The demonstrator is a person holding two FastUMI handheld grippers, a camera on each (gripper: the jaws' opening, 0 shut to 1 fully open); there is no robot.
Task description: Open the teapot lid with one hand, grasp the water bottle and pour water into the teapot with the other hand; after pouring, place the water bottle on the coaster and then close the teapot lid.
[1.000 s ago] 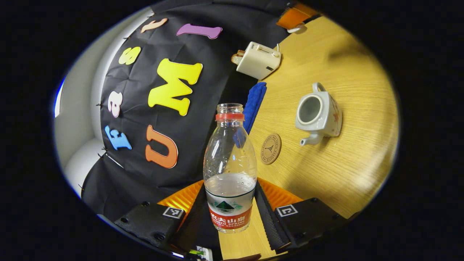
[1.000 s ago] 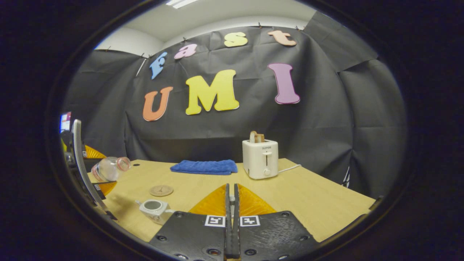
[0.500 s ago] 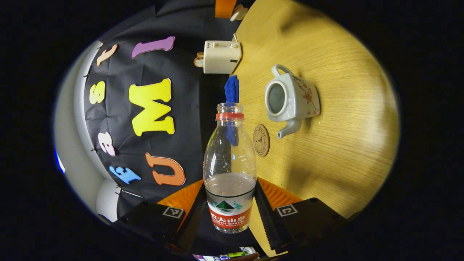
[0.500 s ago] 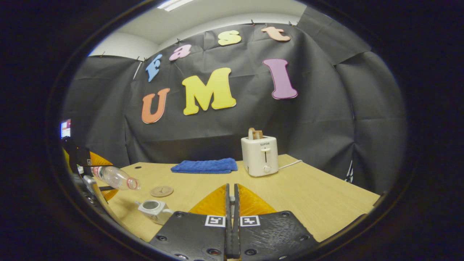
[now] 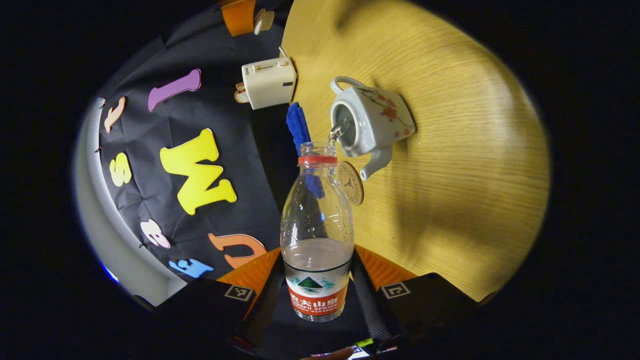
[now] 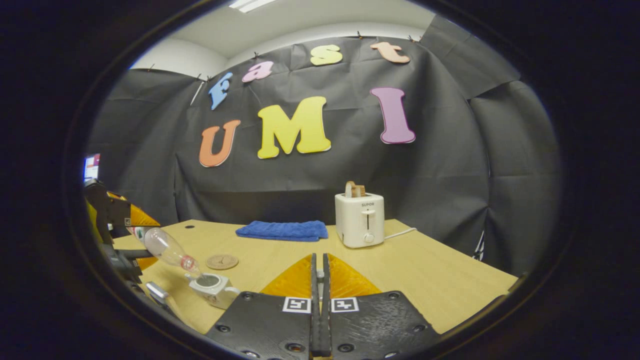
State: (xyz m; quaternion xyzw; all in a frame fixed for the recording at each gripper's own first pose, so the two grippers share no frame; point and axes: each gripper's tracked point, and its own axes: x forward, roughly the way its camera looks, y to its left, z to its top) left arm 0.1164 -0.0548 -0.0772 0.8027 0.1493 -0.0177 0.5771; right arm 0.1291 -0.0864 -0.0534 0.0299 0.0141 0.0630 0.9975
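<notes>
The wooden tabletop [image 6: 425,280] stretches out under the booth, with a white toaster [image 6: 359,220] and a blue cloth [image 6: 282,230] at the back. Down at the near-left corner sits the teapot [image 5: 372,120], lid off, mouth open. The left gripper [image 5: 317,295] has its jaws clamped on the water bottle [image 5: 317,235] low on its labelled body, and tips the neck down toward the pot's opening; a thin stream leaves the bottle mouth, so the pour is in hand. The right gripper [image 6: 318,300] hangs clear over the tabletop, jaws pressed together; whether they pinch the lid cannot be told. The coaster [image 6: 222,261] lies just beside the teapot. Next, by the task: level the bottle and stand it on that coaster.
</notes>
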